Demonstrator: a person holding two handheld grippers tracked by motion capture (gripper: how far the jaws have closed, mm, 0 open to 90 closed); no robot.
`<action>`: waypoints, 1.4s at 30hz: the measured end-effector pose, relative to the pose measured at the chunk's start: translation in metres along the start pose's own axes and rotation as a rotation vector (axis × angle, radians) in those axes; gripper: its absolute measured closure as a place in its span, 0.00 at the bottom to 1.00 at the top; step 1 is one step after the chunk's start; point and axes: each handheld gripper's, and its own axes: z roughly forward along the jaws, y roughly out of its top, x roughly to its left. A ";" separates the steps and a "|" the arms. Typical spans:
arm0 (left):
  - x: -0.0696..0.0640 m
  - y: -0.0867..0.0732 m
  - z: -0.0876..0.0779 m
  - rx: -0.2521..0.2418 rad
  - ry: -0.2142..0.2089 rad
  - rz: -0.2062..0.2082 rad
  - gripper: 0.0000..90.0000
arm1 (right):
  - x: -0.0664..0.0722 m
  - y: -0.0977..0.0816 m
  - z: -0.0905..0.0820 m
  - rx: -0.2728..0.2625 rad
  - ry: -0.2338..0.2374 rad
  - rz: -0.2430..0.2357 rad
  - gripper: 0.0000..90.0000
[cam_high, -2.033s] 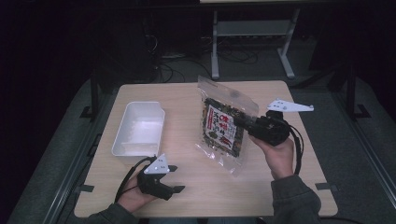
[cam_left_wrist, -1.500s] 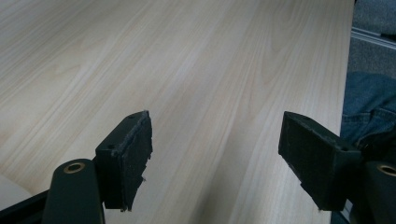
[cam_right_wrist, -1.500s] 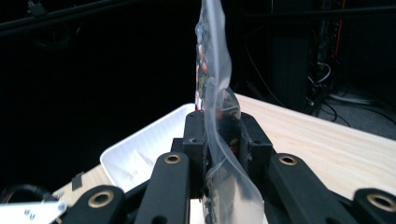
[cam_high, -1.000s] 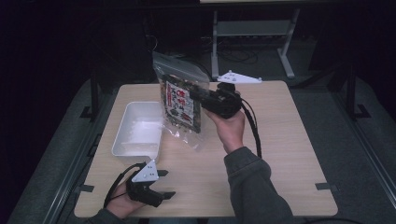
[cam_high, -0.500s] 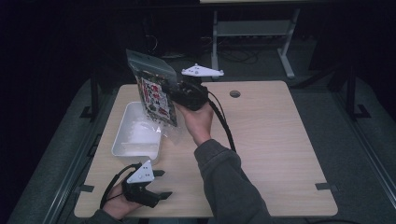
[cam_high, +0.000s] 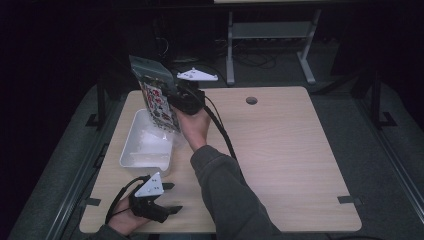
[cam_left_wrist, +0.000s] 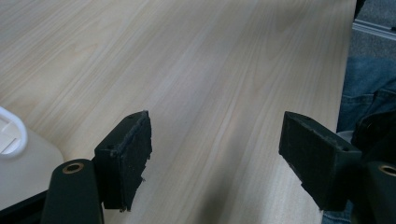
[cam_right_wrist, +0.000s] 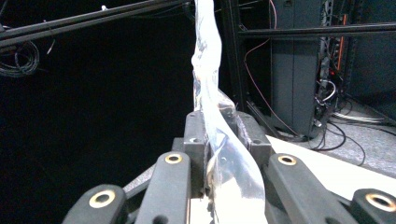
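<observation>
While the right gripper (cam_high: 172, 97) is being held up over the far left part of the wooden table (cam_high: 280, 150), a clear plastic packet (cam_high: 156, 95) with a printed red and dark label is being gripped between its jaws, which are being pressed together on the packet's film. In the right gripper view the film (cam_right_wrist: 219, 140) is being pinched edge-on between the two black pads and is being carried upright, rising above them. From the high view the packet is being held tilted in the air, its lower end hanging above the far end of the white tray (cam_high: 131, 150), which is lying near the table's left edge. At the near left corner of the table, just in front of the tray, the left gripper (cam_high: 170, 197) is being kept low, its jaws being held wide apart with only bare table top seen between them in the left gripper view.
</observation>
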 end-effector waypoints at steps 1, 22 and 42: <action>0.000 0.000 0.000 0.001 0.000 0.001 0.27 | 0.001 0.000 0.004 -0.001 -0.001 -0.001 0.85; 0.004 -0.001 -0.001 -0.008 0.004 -0.003 0.27 | 0.010 -0.039 0.069 0.040 -0.037 -0.025 0.84; 0.004 -0.001 -0.001 -0.015 0.005 -0.010 0.27 | 0.001 -0.034 0.057 0.180 -0.033 -0.028 0.83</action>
